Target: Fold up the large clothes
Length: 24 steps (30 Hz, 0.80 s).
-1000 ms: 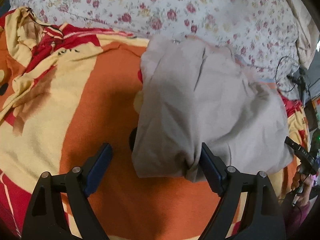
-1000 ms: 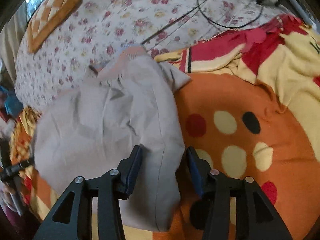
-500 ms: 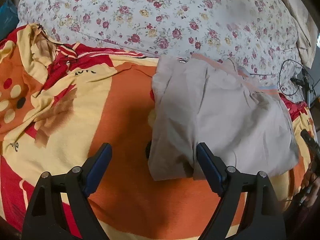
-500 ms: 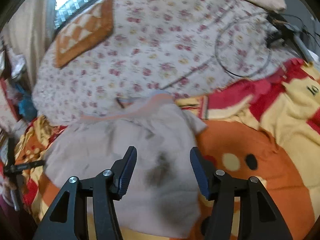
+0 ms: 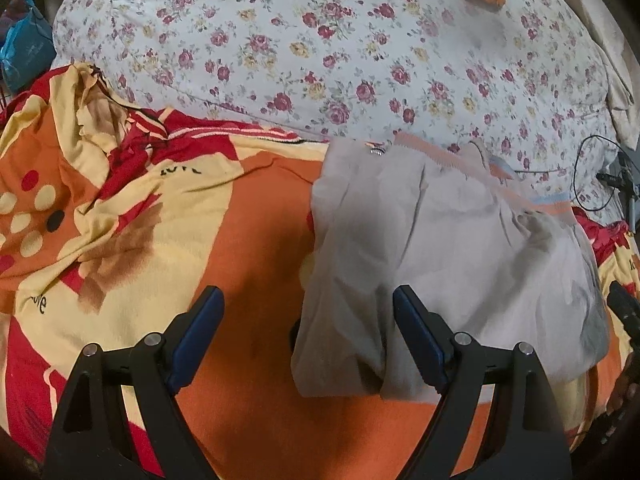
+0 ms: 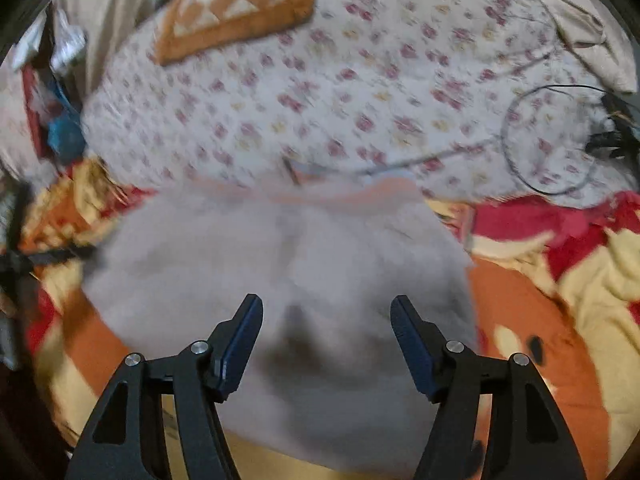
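A: Orange, yellow and red, the patterned blanket [image 5: 248,208] covers the near part of the bed; behind it spreads a white floral sheet [image 5: 320,40], with an orange checked cushion [image 6: 240,4] at its far edge.

B: And the garment?

A: The folded grey garment [image 5: 440,248] lies flat on the blanket, its pink-trimmed waistband [image 5: 436,152] toward the floral sheet; a black cable [image 6: 540,140] loops on the sheet off to one side.

B: The grippers?

A: The left gripper [image 5: 308,308] hovers at the garment's near edge, fingers spread wide, one over bare blanket and one over the cloth, gripping nothing; the right gripper [image 6: 326,320], in a blurred view, hangs above the garment's middle, jaws just opening, fingers apart and clear of the fabric.
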{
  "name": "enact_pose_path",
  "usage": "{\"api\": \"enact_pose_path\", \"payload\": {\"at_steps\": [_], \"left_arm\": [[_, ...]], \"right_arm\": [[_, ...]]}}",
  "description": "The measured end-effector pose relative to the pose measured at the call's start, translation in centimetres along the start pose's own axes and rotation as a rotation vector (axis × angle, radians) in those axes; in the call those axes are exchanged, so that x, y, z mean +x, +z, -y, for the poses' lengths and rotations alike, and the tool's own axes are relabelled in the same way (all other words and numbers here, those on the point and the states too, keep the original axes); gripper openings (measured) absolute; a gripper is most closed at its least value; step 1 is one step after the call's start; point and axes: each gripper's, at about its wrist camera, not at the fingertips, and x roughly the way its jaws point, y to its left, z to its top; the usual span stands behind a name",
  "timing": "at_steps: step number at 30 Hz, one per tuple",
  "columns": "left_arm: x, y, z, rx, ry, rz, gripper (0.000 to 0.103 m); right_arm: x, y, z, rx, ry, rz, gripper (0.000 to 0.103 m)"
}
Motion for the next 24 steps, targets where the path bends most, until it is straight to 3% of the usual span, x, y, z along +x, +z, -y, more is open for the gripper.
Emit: {"api": "enact_pose_path", "payload": {"at_steps": [6, 8, 10, 15, 20, 24], "left_arm": [[0.7, 0.0, 0.1, -0.008, 0.007, -0.012, 0.086], [1.0, 0.0, 0.3, 0.002, 0.022, -0.017, 0.086], [1.2, 0.1, 0.4, 0.01, 0.024, -0.019, 0.086], [1.7, 0.5, 0.7, 0.021, 0.027, -0.019, 0.086], [2.0, 0.8, 0.5, 0.004, 0.016, -0.041, 0.086], [2.1, 0.9, 0.1, -0.038, -0.001, -0.057, 0.086]], "right_arm": [[5.5, 2.8, -2.7, 0.035, 0.074, -0.085, 0.067], [8.0, 3.2, -3.6, 0.04, 0.074, -0.129, 0.061], [11.1, 3.3, -4.5, 0.061, 0.069, -0.182, 0.055], [15.9, 4.2, -7.2, -0.026, -0.014, -0.208, 0.054], [15.2, 5.1, -7.8, -0.04, -0.012, -0.232, 0.054], [12.8, 7.0, -8.7, -0.017, 0.058, -0.156, 0.057]]}}
